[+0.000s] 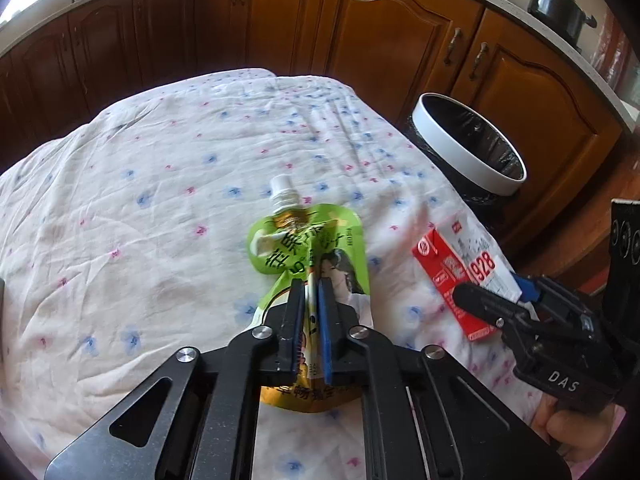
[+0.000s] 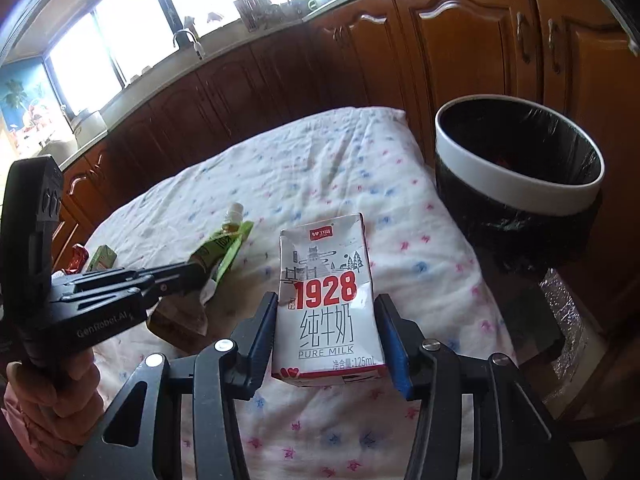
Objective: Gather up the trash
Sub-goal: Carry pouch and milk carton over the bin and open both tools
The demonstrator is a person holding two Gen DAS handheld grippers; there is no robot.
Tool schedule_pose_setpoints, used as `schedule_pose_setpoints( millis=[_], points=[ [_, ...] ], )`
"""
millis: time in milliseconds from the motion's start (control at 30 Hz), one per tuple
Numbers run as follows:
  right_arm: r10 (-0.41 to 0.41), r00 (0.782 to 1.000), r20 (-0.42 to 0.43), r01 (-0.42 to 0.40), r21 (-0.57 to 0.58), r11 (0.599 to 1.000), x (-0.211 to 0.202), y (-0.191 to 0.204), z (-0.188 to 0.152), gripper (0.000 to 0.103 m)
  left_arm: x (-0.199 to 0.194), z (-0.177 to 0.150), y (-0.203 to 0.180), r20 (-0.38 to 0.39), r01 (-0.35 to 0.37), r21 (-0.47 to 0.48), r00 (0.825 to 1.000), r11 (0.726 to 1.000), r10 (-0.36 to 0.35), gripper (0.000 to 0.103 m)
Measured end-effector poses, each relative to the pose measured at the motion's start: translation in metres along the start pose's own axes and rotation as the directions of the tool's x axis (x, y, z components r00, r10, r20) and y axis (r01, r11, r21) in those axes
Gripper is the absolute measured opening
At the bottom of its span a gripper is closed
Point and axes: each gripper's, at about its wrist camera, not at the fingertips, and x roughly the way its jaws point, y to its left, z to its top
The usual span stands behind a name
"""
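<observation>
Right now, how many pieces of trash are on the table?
4 in view: green pouch in the left jaws, milk carton between the right jaws, small green box and red wrapper at the far left. More may be hidden.

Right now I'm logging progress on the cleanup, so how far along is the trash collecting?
Already done: cannot tell; the bin's contents are unclear. In hand: the left gripper is shut on the green pouch, and the milk carton sits between the right gripper's jaws, contact unclear. Left: binning both, plus small wrappers at the table's far edge.
</observation>
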Motion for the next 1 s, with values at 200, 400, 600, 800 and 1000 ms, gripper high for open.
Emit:
schedule_pose_setpoints(
  millis=[200, 400, 600, 800, 1000],
  points=[
    [-0.005, 0.999, 0.035, 0.003, 0.03, 1.0, -0.012, -0.013, 0.007, 0.05, -0.003, 0.006, -0.016, 0.014, -0.001, 0.035, 1.0, 0.999, 0.0, 0.004],
    [-0.022, 0.996, 0.089, 0.017, 0.059, 0.998, -0.031, -0.03, 0.019, 0.049, -0.002, 0.015, -0.037, 0.032, 0.005, 0.075, 0.999, 0.997, -0.008, 0.004],
    [-0.052, 0.99, 0.131, 0.039, 0.095, 0.995, -0.046, -0.053, 0.03, 0.049, -0.003, 0.027, -0.061, 0.058, 0.006, 0.117, 0.998, 0.993, -0.013, 0.004],
    [-0.078, 0.985, 0.151, 0.059, 0.124, 0.99, -0.055, -0.073, 0.037, 0.049, -0.001, 0.04, -0.081, 0.074, 0.021, 0.149, 0.997, 0.989, -0.032, 0.004],
    [-0.111, 0.98, 0.164, 0.086, 0.153, 0.985, -0.062, -0.096, 0.051, 0.049, 0.006, 0.055, -0.1, 0.071, 0.048, 0.175, 0.996, 0.983, -0.061, 0.004]
  ],
)
